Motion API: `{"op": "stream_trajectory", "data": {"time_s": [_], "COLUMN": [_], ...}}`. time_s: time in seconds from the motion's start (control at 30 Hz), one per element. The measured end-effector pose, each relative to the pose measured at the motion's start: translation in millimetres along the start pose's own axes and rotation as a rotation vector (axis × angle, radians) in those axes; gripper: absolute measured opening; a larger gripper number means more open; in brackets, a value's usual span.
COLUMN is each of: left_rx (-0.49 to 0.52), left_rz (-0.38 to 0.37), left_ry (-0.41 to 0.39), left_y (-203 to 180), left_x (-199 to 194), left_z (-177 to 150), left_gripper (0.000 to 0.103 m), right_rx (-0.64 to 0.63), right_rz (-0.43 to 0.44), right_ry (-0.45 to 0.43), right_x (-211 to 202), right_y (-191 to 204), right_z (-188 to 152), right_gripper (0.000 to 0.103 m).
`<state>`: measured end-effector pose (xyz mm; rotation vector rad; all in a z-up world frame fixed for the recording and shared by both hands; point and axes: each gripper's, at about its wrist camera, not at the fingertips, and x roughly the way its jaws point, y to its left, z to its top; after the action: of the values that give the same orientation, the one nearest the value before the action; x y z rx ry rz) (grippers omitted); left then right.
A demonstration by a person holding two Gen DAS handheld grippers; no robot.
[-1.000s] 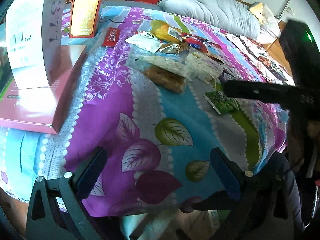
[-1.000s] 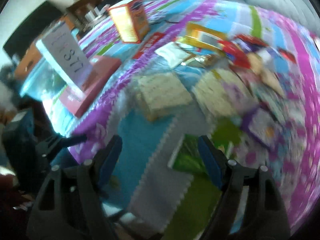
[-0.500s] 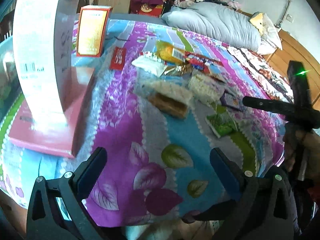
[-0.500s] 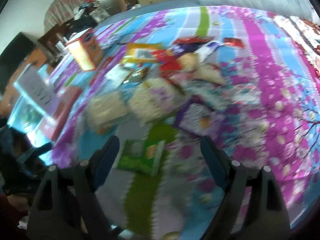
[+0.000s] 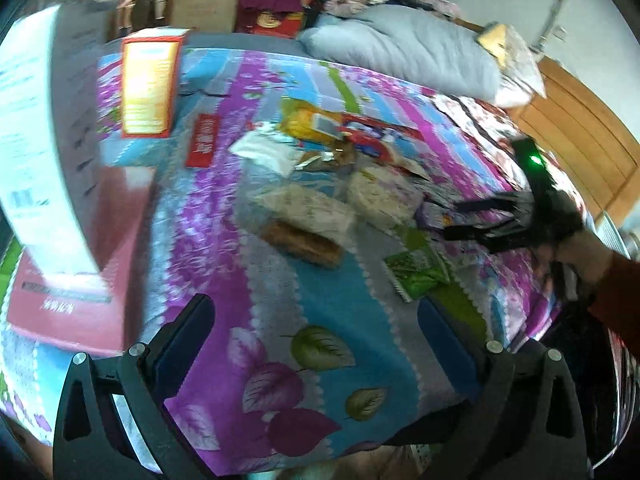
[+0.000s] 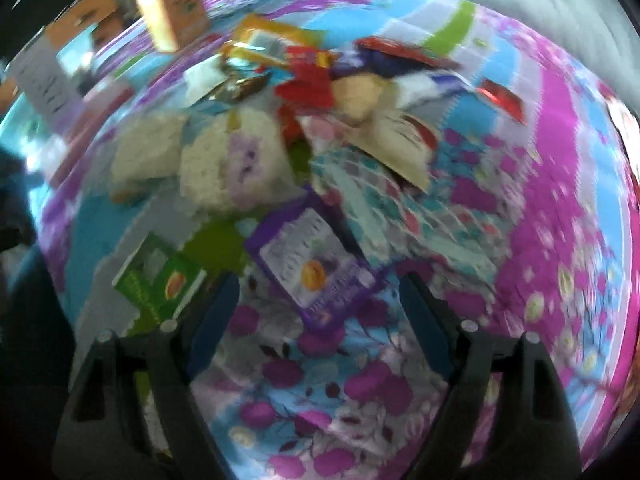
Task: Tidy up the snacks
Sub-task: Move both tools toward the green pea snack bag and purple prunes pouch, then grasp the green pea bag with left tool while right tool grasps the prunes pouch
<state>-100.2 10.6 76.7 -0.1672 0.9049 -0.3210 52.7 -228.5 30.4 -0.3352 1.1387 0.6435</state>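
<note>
Only left view shows right tongs outside.

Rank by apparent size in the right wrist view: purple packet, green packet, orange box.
1. purple packet
2-3. green packet and orange box: look alike. The box stands much farther off, so nearness skews this.

The right wrist view is smeared by motion blur: print on the purple packet and green packet is unreadable. In the left wrist view the tall white box at left is blurred and cut off by the edge.
</note>
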Motion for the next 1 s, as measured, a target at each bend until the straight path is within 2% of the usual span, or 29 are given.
{"op": "stream_trajectory", "data": {"time_s": [0.13,0.17,0.27,0.37,0.4,0.57,0.63,0.73,0.83,1.0], "left_rx": [0.051,0.057,0.081,0.13,0.156,0.323,0.386,0.415,0.435,0.503], "left_rz": [-0.057,-0.068,-0.096,-0.112,-0.114,-0.192,-0.229,-0.254,-0.246,-0.255], "left_ry": [0.017,0.018,0.012,0.003,0.001,0.023,0.057,0.095,0.103,0.11], "left_y": [-15.1,-17.9,-26.0,-34.4,-37.8,-62.2,-72.1,-76.8,-79.7,-85.3], "left_x": [4.9,5.7,7.3,12.9,17.0,44.6,61.0,82.0,94.9,109.9], "left_z": [3.9,4.9,8.1,11.1,11.5,13.2,13.7,18.1,26.1,36.7], "left_gripper": [0.101,0.101,0.101,0.101,0.101,0.089,0.085,0.081,0.081,0.081], "right_rx": [-0.033,-0.023,0.026,0.085,0.125,0.36,0.422,0.412,0.334,0.193], "right_rz": [-0.007,0.0,-0.004,-0.013,-0.004,0.034,0.031,0.014,-0.008,-0.019], "right_ry": [0.04,0.027,0.004,-0.011,-0.019,-0.063,-0.074,-0.085,-0.077,-0.043], "right_x": [21.6,21.8,11.8,-1.2,-6.8,-24.6,-29.0,-34.1,-33.5,-28.7], "right_y": [-3.8,-5.3,-7.3,-5.5,-6.6,-17.2,-18.5,-12.2,-5.3,3.0], "right_z": [3.8,2.3,-4.4,-19.3,-25.1,-61.3,-73.8,-81.5,-77.2,-67.9], "right_gripper": [0.081,0.081,0.065,0.058,0.054,0.054,0.054,0.059,0.063,0.064]}}
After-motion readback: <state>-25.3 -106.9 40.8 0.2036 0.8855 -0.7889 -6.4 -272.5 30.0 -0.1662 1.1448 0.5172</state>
